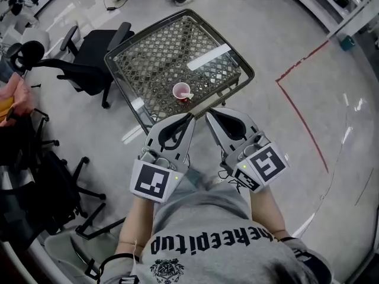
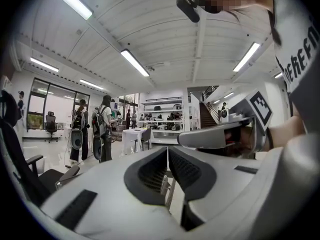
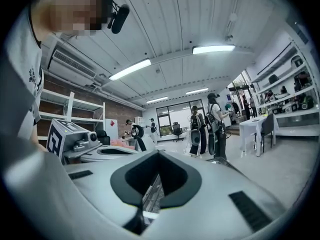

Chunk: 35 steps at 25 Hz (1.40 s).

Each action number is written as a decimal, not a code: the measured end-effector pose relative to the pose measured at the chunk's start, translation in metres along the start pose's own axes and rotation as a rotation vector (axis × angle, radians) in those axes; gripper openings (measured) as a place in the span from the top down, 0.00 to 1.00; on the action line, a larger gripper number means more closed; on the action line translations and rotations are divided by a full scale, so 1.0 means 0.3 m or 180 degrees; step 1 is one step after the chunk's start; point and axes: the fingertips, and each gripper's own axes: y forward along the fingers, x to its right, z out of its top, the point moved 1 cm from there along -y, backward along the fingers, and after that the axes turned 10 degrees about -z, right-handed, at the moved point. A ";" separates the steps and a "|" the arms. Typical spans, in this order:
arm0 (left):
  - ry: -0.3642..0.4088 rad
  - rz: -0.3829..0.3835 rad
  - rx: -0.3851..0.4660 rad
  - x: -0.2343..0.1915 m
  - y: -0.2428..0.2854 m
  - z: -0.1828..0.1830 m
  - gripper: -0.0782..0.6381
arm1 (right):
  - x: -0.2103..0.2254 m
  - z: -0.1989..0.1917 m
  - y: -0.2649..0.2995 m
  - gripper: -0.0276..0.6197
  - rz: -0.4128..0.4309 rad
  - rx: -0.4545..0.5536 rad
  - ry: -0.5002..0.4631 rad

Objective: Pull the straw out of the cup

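A small pink cup [image 1: 181, 91] stands near the front edge of a glass-topped table [image 1: 153, 58] in the head view. A short white straw [image 1: 188, 95] seems to lean over its rim. Both grippers hover side by side just short of that front edge, pointing at the cup. My left gripper [image 1: 190, 118] has its jaws together with nothing between them, and its own view shows the same [image 2: 167, 150]. My right gripper [image 1: 208, 116] is also shut and empty [image 3: 159, 154]. The cup does not show in either gripper view.
A white strip [image 1: 208, 57] lies on the table's far right part. A black office chair [image 1: 89, 58] stands left of the table, more chairs and bags at far left. Red tape [image 1: 302, 117] marks the floor to the right. People with backpacks [image 2: 102, 129] stand further off.
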 end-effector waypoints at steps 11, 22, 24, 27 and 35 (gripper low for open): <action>0.0017 -0.0286 -0.0063 -0.090 -0.031 -0.033 0.83 | -0.021 0.006 0.073 0.94 -0.0355 0.0017 0.0042; 0.0067 -0.0519 -0.0169 -0.164 -0.036 -0.110 0.82 | -0.027 0.002 0.110 0.94 -0.0684 0.0023 0.0012; 0.0053 -0.0564 -0.0182 -0.167 -0.030 -0.124 0.82 | -0.023 -0.001 0.108 0.94 -0.0730 0.0012 0.0009; 0.0080 -0.0623 -0.0225 -0.167 -0.012 -0.138 0.81 | -0.011 0.000 0.104 0.94 -0.0783 -0.0011 0.0012; 0.0262 -0.0635 -0.0301 -0.207 0.075 -0.200 0.80 | 0.045 -0.015 0.140 0.94 -0.0765 -0.0089 0.0049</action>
